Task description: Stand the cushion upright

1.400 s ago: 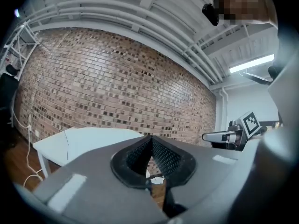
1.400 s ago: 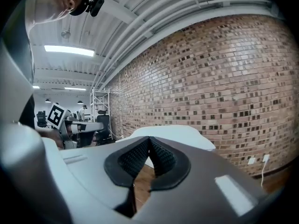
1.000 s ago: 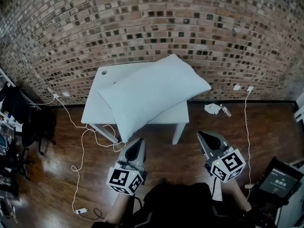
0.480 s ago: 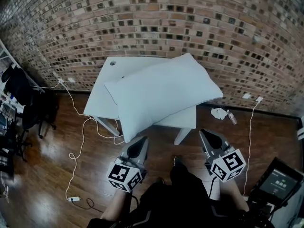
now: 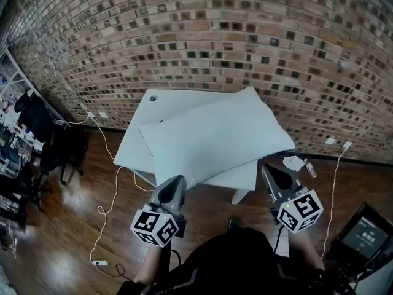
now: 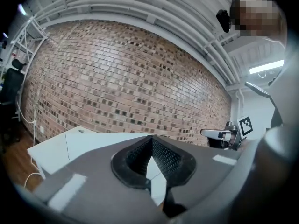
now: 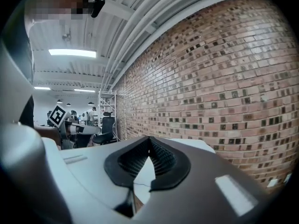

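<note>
A large white cushion (image 5: 216,137) lies flat and askew on a small white table (image 5: 142,120) against the brick wall; its near corner hangs over the table's front edge. My left gripper (image 5: 174,182) is shut and empty, its tips just short of that overhanging corner. My right gripper (image 5: 271,171) is shut and empty too, at the cushion's right near edge, apart from it. In the left gripper view the shut jaws (image 6: 152,141) point level at the table top (image 6: 88,139). In the right gripper view the shut jaws (image 7: 149,141) face the pale cushion (image 7: 196,146).
A brick wall (image 5: 202,35) stands right behind the table. White cables (image 5: 107,195) trail over the wooden floor at the left. Office chairs and clutter (image 5: 34,140) fill the far left. Crumpled paper and a bottle (image 5: 299,163) lie on the floor at right; a screen (image 5: 365,237) is at lower right.
Both grippers, still shut, have come closer to the table and cushion; the table now sits lower and nearer in the head view. The cushion has not moved on the table.
</note>
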Demonstrator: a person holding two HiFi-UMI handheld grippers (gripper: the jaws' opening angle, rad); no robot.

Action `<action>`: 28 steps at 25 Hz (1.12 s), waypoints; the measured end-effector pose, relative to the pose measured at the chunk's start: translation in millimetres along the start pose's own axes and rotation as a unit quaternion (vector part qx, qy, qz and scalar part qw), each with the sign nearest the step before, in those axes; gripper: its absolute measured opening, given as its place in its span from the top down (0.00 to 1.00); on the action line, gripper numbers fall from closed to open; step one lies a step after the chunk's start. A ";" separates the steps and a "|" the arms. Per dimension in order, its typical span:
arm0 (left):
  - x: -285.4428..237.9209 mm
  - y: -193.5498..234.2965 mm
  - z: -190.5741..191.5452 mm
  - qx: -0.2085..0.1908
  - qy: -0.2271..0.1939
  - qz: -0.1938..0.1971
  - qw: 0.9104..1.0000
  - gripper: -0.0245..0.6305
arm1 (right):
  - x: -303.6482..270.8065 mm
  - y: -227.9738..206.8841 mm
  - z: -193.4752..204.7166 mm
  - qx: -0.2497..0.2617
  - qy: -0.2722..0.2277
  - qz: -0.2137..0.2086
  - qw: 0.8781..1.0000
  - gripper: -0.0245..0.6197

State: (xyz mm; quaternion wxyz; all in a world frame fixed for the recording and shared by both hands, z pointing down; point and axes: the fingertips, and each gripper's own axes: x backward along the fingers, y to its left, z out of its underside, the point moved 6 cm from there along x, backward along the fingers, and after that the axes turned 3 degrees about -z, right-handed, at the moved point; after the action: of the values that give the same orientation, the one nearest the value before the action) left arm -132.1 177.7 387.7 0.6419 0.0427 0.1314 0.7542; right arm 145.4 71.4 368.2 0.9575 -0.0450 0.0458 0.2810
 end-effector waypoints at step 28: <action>-161.9 4.9 -69.0 -0.044 -0.014 -0.017 0.999 0.96 | -72.3 -133.3 -5.9 -0.022 -0.001 -0.029 0.999 0.95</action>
State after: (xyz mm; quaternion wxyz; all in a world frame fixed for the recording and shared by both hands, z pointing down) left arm -125.1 8.5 339.4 0.6580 0.0228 0.0896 0.7473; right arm 156.7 -79.6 378.6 0.9640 -0.0672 0.0370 0.2545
